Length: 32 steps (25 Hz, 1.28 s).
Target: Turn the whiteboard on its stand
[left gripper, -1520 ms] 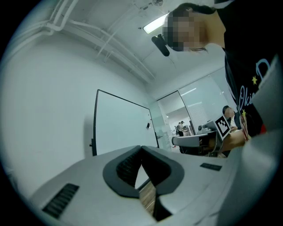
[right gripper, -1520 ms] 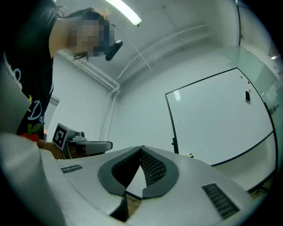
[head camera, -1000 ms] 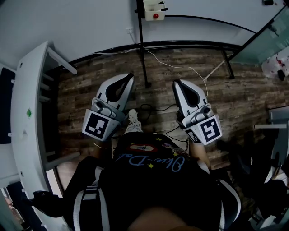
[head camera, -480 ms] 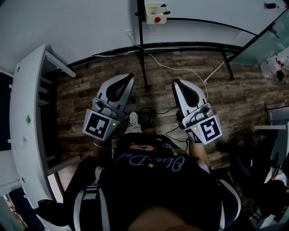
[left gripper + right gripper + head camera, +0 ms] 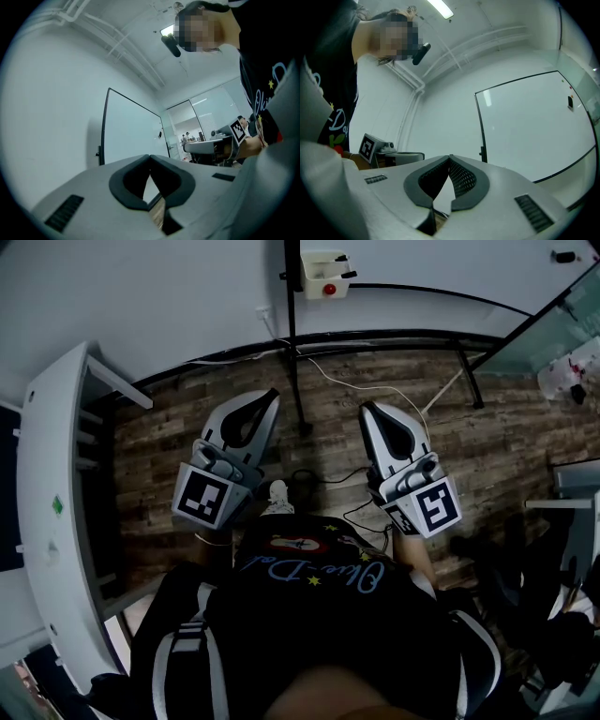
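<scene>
A person in a black shirt (image 5: 319,615) stands on the wooden floor (image 5: 178,427) and holds a gripper in each hand. The left gripper (image 5: 273,394) has its two jaws pressed tip to tip, with nothing between them. The right gripper (image 5: 366,409) is the same: jaws together and empty. Both point ahead, side by side and a little apart.

The whiteboard (image 5: 525,136) is in front of the person, by the white wall. It has a thin black frame and its face is blank. Neither gripper touches it. Its black stand post (image 5: 292,343) comes down to the floor between the two grippers but farther ahead, and a small box with a red button (image 5: 323,266) hangs on that post. A thin white cable (image 5: 375,385) lies on the floor near the stand.
</scene>
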Motion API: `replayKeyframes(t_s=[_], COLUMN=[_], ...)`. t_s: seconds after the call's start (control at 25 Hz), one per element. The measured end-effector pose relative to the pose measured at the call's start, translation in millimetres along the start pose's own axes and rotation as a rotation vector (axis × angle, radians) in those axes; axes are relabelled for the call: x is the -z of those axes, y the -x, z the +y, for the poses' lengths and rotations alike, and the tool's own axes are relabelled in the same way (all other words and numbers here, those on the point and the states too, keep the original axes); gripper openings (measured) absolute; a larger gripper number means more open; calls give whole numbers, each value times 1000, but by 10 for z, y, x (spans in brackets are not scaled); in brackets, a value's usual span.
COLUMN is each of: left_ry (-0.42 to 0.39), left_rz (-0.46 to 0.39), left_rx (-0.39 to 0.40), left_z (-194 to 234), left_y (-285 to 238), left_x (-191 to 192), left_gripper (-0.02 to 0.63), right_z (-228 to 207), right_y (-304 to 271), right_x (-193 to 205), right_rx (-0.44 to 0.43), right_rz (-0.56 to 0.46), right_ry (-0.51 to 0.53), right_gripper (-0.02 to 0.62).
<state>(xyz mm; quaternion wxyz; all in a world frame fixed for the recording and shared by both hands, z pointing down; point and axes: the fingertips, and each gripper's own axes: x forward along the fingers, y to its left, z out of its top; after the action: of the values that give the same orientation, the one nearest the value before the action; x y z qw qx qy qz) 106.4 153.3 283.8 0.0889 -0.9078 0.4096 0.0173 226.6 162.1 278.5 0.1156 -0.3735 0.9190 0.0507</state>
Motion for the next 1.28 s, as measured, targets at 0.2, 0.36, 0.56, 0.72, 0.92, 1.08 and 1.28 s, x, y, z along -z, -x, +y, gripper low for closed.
replayKeyframes(t_s=[0.2,0.36,0.56,0.72,0.92,1.08,1.28], left_ry=[4,0,0,13,29,32,38], left_rz=[-5,-7,-1,2,3,-2,5], left_rx=[7,13,28,42,69,92,114], left_z=[202,386,589,741,913,1045,1208], left_y=[-43,-62,-92,-127,-184,-237,-286], left_x=[28,51,96,152,224,261,313], left_gripper=[6,6,6,6,6,6,6], right_z=[-44,-46,-65,-88,-115,-131,-142], right_y=[-190,-355,-558,-700,-849,-969,-1117], right_x=[34,53,97,149,212,262,302], right_rx=[13,20,37,56,83,105,130], right_rz=[2,3,11,23,43,55,69], right_ry=[8,16,21,23,32,34,44], right_gripper=[31,31,31,31,31,31,31])
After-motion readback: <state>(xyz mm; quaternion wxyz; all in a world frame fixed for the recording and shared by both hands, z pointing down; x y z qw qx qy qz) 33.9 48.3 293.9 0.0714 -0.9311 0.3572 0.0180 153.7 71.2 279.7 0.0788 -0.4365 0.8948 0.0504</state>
